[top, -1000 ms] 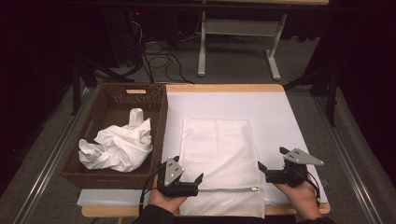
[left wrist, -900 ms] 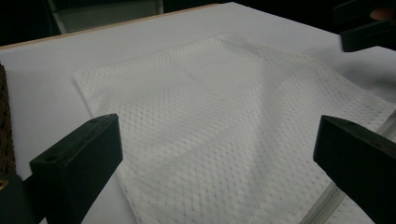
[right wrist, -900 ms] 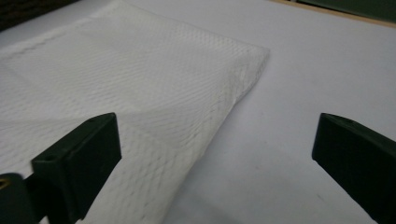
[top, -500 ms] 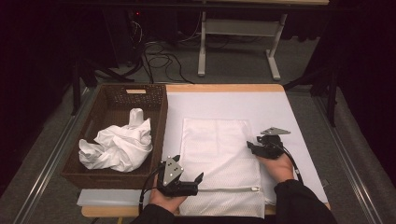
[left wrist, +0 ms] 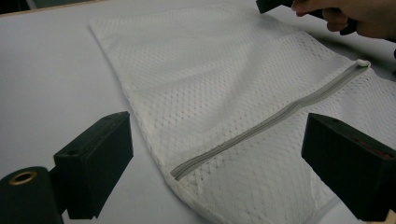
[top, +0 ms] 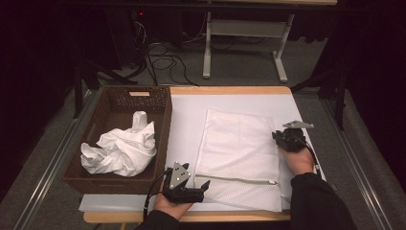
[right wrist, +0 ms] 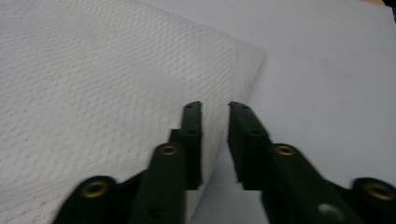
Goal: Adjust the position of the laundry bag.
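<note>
A white mesh laundry bag lies flat on the white table cover, its grey zipper closed near the front end. My left gripper rests by the bag's front left corner. Its jaws stand wide open and have just been closing slightly, with the zipper end lying ahead between them. My right gripper is at the bag's right edge. Its jaws have just been closing to a narrow gap over that edge of the bag, and the pads are not pressing on it.
A dark wicker basket stands at the table's left and holds a crumpled white garment. The wooden table edge runs along the back. Cables and a table frame are on the floor beyond.
My right gripper moved from the front right corner forward and left to the bag's right edge, and its jaws narrowed. The left gripper stayed in place.
</note>
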Tool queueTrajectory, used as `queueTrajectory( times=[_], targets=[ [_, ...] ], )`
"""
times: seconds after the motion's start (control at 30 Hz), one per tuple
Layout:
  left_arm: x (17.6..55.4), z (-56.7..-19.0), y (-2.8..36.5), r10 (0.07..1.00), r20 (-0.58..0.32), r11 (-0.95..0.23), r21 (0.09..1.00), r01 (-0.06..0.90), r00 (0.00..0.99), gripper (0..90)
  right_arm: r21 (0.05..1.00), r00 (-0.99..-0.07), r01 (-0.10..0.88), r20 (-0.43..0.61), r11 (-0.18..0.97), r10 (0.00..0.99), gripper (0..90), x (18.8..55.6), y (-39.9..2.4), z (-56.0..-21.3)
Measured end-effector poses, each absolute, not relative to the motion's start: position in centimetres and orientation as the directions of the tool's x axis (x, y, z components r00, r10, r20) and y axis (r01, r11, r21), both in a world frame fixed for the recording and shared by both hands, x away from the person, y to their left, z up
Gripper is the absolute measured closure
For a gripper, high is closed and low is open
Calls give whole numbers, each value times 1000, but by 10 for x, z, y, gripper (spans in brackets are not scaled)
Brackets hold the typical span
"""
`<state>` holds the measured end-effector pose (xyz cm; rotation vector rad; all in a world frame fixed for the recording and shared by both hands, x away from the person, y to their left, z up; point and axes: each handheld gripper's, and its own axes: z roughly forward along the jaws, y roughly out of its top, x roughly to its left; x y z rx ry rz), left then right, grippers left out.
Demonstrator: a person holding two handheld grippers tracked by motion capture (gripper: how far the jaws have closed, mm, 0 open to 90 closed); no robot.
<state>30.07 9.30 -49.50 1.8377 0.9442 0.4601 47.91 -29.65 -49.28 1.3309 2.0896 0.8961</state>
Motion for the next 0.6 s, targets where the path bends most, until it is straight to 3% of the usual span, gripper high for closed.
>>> queueTrajectory(
  times=[0.1, 0.27, 0.43, 0.6],
  targets=[
    [302, -495, 94, 781, -93, -211, 891, 401, 618, 103, 782, -401, 562, -27, 269, 916, 626, 469, -306, -484],
    [301, -495, 96, 793, -87, -197, 900, 389, 603, 105, 818, -469, 504, -11, 277, 883, 572, 413, -311, -479],
    [300, -493, 95, 797, -77, -193, 907, 373, 599, 111, 796, -508, 538, 41, 279, 861, 541, 359, -314, -492],
    [301, -493, 93, 798, -76, -192, 908, 372, 598, 113, 762, -532, 556, 19, 333, 846, 532, 344, -310, -501]
  ],
)
